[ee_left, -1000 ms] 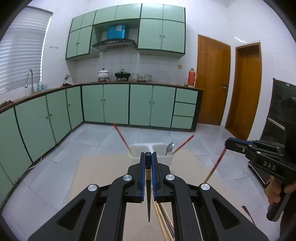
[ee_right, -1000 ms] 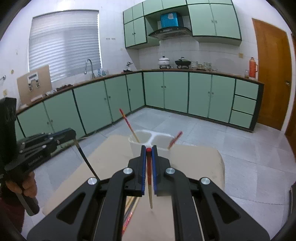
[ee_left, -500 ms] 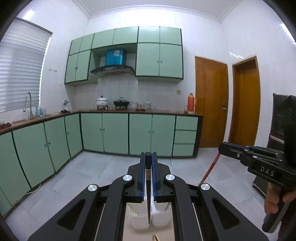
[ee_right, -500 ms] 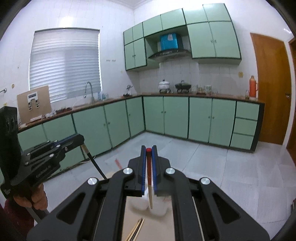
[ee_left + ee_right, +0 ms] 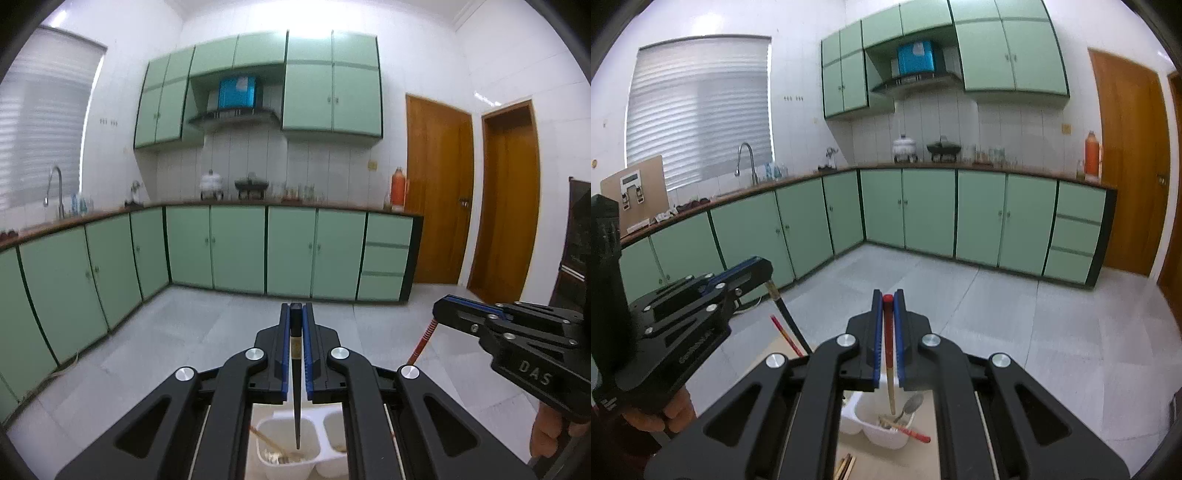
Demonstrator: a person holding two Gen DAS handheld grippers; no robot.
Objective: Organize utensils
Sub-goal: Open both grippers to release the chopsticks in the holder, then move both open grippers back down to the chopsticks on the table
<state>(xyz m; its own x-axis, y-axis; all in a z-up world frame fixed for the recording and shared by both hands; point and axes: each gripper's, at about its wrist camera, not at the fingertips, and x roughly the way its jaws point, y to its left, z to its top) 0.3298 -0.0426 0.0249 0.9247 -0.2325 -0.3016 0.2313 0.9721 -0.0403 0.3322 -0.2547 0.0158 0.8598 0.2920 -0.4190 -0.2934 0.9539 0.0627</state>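
While both tongs (image 5: 296,310) (image 5: 887,295) pinch chopsticks (image 5: 296,387) (image 5: 888,354), each tip hangs over the white holder (image 5: 288,459).

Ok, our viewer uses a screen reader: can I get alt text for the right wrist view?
The right gripper pinches a red-topped chopstick that hangs point-down over a white two-part holder already holding a spoon. At left, the left gripper holds a dark chopstick; green kitchen cabinets line the walls behind.

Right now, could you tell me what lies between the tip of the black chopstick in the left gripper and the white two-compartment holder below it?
Nothing: in the left wrist view, the black chopstick hangs over the white holder's left compartment.
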